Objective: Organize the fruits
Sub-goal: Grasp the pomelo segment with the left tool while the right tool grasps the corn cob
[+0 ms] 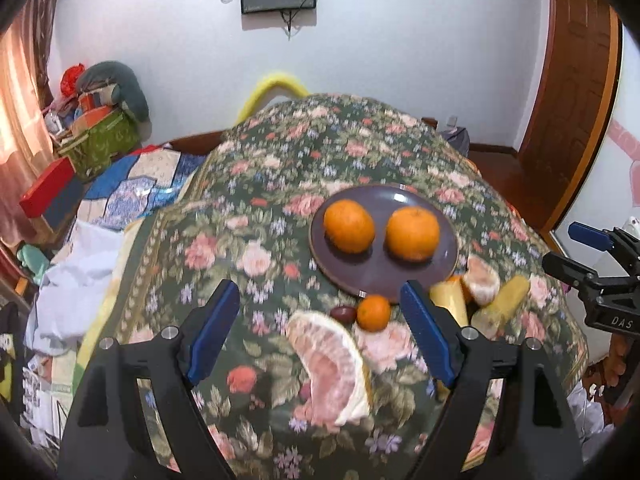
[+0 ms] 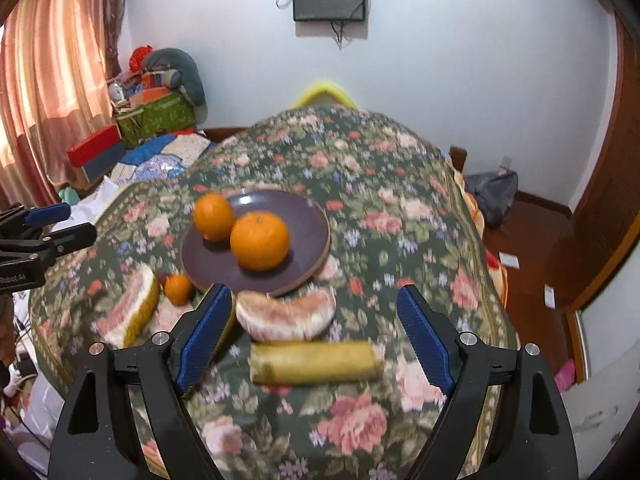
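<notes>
Floral table (image 2: 360, 168) under everything, filling both views. Dark plate (image 2: 304, 220) at 12 o'clock from the right gripper, holding two oranges (image 2: 260, 242), touching or nearly so in the right view, apart in the left view.

Big pomelo wedge (image 1: 332, 364) on the cloth, between the left gripper's (image 1: 320, 340) blue pads (image 1: 212, 336), long axis running from 11 to 5 o'clock. Jaws spread wide, holding nothing. Smaller peeled pomelo piece (image 2: 286, 314) just below the plate's near rim, long axis 9 to 3 o'clock. Yellow-green stick of fruit (image 2: 316, 362) just nearer, also lying 9 to 3 o'clock, square between the pads of the right gripper (image 2: 314, 340). Jaws here also wide, empty. Small mandarin (image 1: 373, 313) off the plate's near edge, with a dark red fruit (image 1: 343, 314) touching or just beside it at its 9 o'clock.

Key relation, as a judgement: stick nearest the right gripper, crosswise to the fingers' closing line, so likely a wrist turn before pinching across its width. Wedge nearest the left gripper.

Both grippers level, pointing forward over the near table edge, hovering above the fruit, side by side. Contact with any fruit: none visible. Some blur, so exact height not clear.
</notes>
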The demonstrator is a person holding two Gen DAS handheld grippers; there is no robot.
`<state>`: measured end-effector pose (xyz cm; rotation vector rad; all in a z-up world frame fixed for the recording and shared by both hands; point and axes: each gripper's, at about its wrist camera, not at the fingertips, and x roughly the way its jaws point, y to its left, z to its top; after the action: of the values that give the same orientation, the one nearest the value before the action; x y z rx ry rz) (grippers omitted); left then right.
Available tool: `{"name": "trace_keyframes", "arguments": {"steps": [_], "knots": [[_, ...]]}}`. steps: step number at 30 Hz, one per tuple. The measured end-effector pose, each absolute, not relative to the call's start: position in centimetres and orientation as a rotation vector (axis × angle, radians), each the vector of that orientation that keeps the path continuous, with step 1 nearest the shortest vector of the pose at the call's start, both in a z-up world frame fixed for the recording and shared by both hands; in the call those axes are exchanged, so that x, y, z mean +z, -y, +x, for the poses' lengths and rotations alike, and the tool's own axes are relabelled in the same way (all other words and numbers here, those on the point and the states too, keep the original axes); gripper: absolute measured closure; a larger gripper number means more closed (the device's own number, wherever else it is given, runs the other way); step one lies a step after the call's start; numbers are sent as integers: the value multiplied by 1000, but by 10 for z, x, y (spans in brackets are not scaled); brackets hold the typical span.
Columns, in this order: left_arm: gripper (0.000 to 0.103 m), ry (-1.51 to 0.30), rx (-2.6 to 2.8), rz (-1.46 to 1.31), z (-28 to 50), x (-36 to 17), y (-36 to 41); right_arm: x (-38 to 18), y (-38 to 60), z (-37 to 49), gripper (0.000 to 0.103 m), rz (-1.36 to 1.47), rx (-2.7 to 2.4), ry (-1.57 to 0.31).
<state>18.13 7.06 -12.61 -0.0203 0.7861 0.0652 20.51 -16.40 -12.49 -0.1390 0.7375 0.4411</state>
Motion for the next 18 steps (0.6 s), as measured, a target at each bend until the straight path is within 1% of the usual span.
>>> {"name": "trace_keyframes", "arguments": {"steps": [11,18], "knots": [[21,-916,64,-24,184,-183,-66,-166,163,206,20,-144,425,-849],[21,-973,70,-37,189,-206,-69,-184,146,208,20,-186,441,-879]]}}
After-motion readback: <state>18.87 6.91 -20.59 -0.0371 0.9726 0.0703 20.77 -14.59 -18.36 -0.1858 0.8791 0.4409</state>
